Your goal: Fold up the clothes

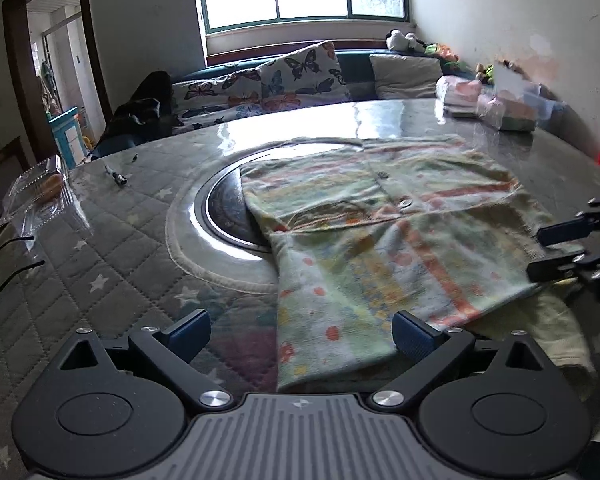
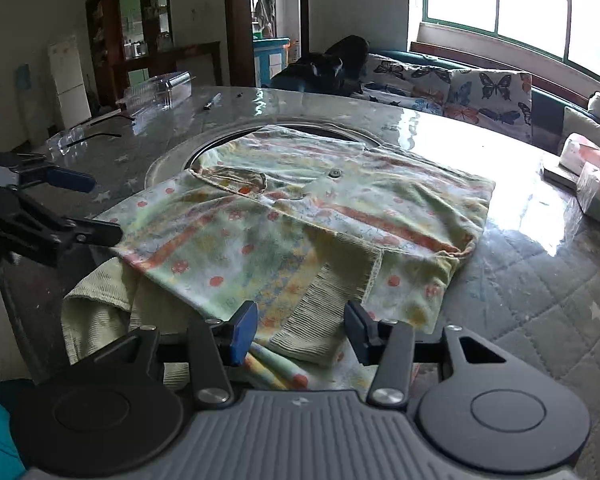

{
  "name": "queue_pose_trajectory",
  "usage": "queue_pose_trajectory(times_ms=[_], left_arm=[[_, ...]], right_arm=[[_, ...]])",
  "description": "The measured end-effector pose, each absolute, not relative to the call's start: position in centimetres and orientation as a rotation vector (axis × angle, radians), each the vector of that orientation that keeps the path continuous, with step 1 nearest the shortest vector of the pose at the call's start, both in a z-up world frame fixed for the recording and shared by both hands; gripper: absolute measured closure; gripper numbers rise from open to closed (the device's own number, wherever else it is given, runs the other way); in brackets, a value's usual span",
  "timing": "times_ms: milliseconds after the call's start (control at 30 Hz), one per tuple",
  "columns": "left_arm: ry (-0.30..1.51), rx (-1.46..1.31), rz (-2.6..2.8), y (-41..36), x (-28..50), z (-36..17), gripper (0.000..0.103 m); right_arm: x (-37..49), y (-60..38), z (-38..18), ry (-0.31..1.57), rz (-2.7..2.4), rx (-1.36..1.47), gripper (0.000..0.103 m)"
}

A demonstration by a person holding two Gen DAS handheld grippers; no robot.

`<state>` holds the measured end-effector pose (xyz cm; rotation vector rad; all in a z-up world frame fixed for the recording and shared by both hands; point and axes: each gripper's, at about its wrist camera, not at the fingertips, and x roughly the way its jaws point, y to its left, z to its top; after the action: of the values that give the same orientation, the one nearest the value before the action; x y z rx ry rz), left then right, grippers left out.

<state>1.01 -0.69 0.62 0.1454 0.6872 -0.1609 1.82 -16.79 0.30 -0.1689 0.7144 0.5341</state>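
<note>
left tongs (image 1: pixel 300 334): released | right tongs (image 2: pixel 300 334): released | pale green floral buttoned cotton shirt (image 1: pixel 380 240): part-folded on quilted glass-topped worktop (image 1: pixel 112 240)

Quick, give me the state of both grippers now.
Left gripper: open, holding nothing, hem of the floral garment between its fingers.
Right gripper: open, holding nothing, ribbed cuff between its fingers.
</note>
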Motion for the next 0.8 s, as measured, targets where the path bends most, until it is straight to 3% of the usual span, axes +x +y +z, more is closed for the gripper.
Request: queue_pose_trajectory(times_ms=[167,267,467,800], left_arm=[[0.686,0.131,-0.282,-1.6,-0.8,2.3,0.006],[0.712,0.115,-0.355,-2.4,-1.3,2.7,0.014],[0.788,0.101,-0.452,-3.8,-2.0,2.2,0.034],[0.891,0.056,-0.538,-4.4,-1.6,0.8,0.079]], right_arm=[[1.0,-17.2,1.2,0.696,0.528,-0.18,0.053],[0.4,-17.3,1.5,0.692,0.528,-0.206,0.052],[-1.0,-17.3,1.8,0.678,0.547,-0.265,0.048],[-2.8,-16.8,1.6,0.667,0.583,-0.375,0.041]])
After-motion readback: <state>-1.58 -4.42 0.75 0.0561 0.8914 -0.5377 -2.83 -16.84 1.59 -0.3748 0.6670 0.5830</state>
